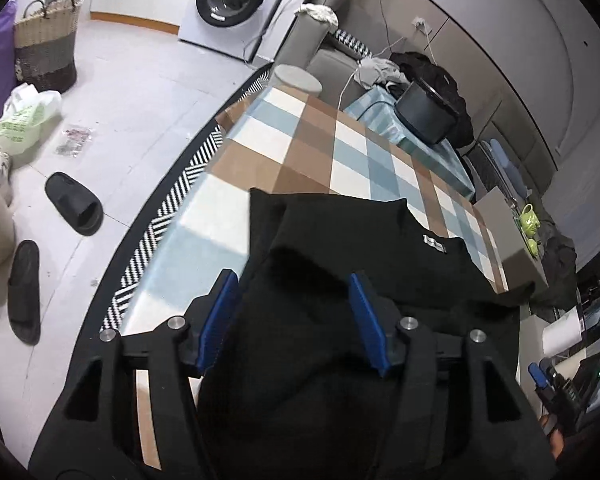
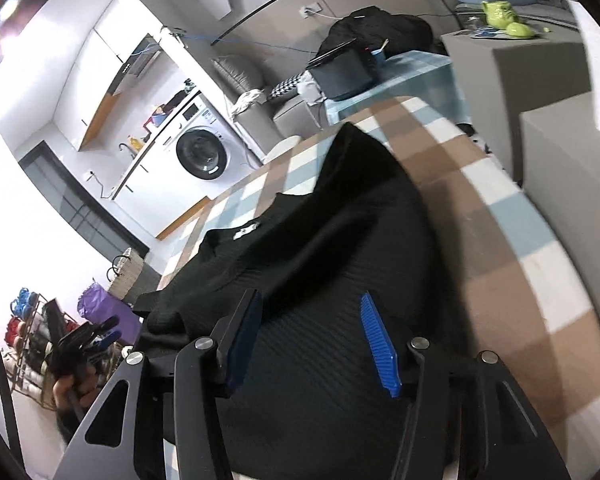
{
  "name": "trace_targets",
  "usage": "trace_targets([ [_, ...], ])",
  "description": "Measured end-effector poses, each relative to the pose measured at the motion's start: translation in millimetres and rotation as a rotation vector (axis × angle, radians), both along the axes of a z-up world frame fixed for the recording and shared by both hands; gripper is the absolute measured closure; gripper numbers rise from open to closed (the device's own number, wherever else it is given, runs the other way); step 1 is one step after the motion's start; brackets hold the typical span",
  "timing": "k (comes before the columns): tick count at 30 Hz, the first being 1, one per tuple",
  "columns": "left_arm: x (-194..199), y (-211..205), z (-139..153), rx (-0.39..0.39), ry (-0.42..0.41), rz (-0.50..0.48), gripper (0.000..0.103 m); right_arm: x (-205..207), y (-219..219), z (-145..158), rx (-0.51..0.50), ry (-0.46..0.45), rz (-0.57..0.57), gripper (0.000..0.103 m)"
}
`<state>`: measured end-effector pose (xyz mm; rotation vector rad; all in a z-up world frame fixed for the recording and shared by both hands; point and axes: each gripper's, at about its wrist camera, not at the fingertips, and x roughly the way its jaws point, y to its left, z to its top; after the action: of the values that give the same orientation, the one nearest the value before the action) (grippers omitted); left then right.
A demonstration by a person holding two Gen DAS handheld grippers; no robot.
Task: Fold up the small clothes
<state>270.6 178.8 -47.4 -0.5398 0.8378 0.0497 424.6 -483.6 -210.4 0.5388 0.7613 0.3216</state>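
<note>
A black garment [image 1: 340, 280] is being shown spread over the checked tablecloth [image 1: 324, 140] of a table, with its folded upper part lying toward the table's middle and its lower part reaching the near edge. A small white label [image 1: 435, 245] is being seen on it, close to the neckline.

The left gripper [image 1: 294, 320] is being held above the garment with its jaws standing apart; the blue pads [image 1: 224, 312] are not being pressed on the cloth, although the black fabric is filling the space between and below them. The right gripper [image 2: 314, 340] is likewise being held with its jaws apart over the ribbed cloth, and nothing is being clamped.

The near part of the garment is being hidden under both gripper bodies, so its lower hem cannot be made out. The folds are hard to tell apart, because the cloth is so dark; possibly a sleeve is lying across the front. In the right wrist view the garment's far tip is nearly reaching the table's far edge, and the left gripper [image 2: 88, 340] is being cut off by the lens edge.
</note>
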Motion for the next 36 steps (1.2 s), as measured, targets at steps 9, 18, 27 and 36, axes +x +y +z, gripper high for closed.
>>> trace_targets([
  [9,50,-1,-10,-0.05,-0.001,0.018,0.1,10,7,-12,0.019,0.033,-0.019,0.049],
  [18,113,9,60,0.015,-0.131,0.038,0.103,25,-1,-10,-0.008,0.039,-0.046,0.049],
  [27,75,-6,16,0.024,0.023,-0.065,0.048,26,0,-13,-0.005,0.061,-0.057,0.046],
  [36,62,-13,-17,-0.026,0.05,-0.044,0.063,35,22,-14,-0.005,0.061,0.013,0.046],
])
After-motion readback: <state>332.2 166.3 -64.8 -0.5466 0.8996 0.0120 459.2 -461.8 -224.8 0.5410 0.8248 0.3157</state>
